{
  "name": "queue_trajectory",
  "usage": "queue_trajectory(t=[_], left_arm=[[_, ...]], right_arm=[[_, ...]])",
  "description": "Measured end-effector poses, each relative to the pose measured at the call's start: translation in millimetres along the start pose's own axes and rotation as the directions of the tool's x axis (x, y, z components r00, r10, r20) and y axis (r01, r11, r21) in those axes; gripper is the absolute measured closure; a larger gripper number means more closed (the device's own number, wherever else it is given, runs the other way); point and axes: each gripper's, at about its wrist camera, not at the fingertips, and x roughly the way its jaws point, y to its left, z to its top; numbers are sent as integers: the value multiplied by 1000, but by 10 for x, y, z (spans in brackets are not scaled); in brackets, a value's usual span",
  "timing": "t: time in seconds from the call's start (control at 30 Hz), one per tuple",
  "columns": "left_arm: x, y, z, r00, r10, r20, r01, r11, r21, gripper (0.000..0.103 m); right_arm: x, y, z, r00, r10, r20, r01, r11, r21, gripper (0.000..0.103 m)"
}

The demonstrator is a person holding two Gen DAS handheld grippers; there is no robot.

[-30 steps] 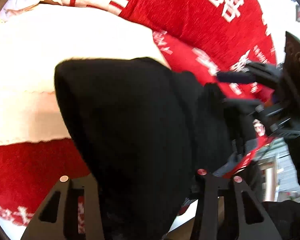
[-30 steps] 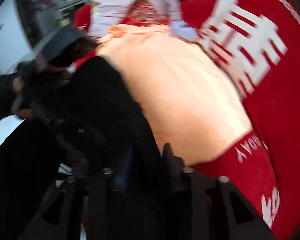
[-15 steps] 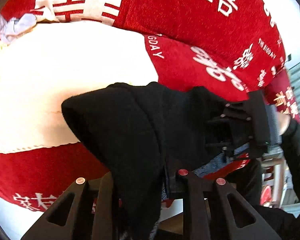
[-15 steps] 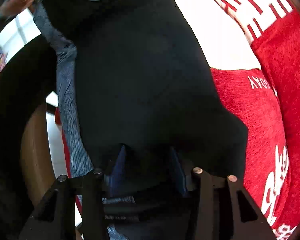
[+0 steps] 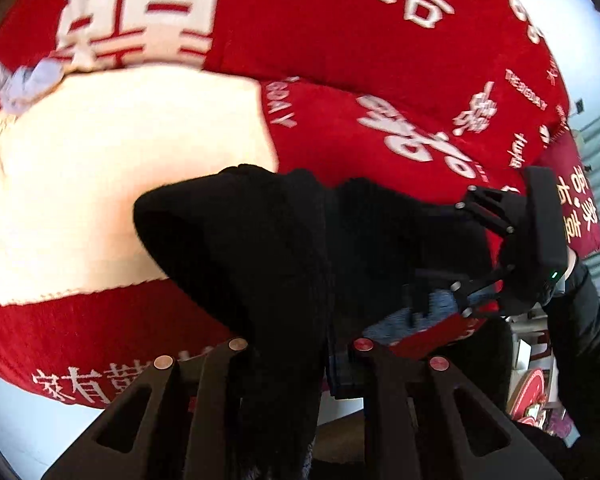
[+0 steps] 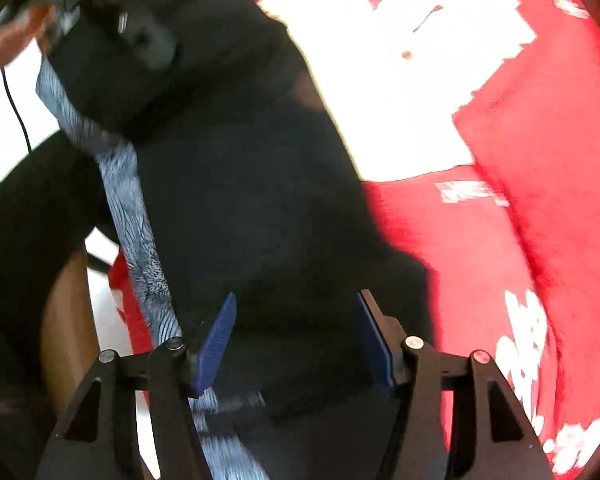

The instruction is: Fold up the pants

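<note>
Black pants (image 5: 284, 248) bunched on red cloth (image 5: 380, 60), stretched between both grippers. Left gripper (image 5: 300, 350) pinched one end; right gripper (image 6: 296, 340) spread, fabric lying between jaws.

Likely home: table under red festive cloth (image 5: 340, 40) with white characters, cream mat (image 5: 120, 160).

Bright, even daylight. The cream folded cloth (image 5: 100, 184) glares white, blown out in the right view. Black fleece-lined pants (image 6: 240, 184) swallow detail. Edges bend strongly; the right view smears with motion blur.
</note>
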Motion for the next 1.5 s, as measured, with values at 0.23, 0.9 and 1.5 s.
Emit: queue_trajectory(t=[0.23, 0.9, 1.5], left_arm=[[-45, -1098, 272, 999, -43, -30, 47, 990, 136, 85], [2019, -3213, 661, 942, 122, -314, -33, 961, 276, 85], [1146, -2870, 228, 998, 63, -5, -59, 952, 301, 0]], right_arm=[[-658, -349, -853, 982, -180, 50, 165, 962, 217, 38], [-1246, -198, -2476, 935, -347, 69, 225, 733, 642, 38], [-1466, 366, -2421, 903, -374, 213, 170, 765, 621, 21]])
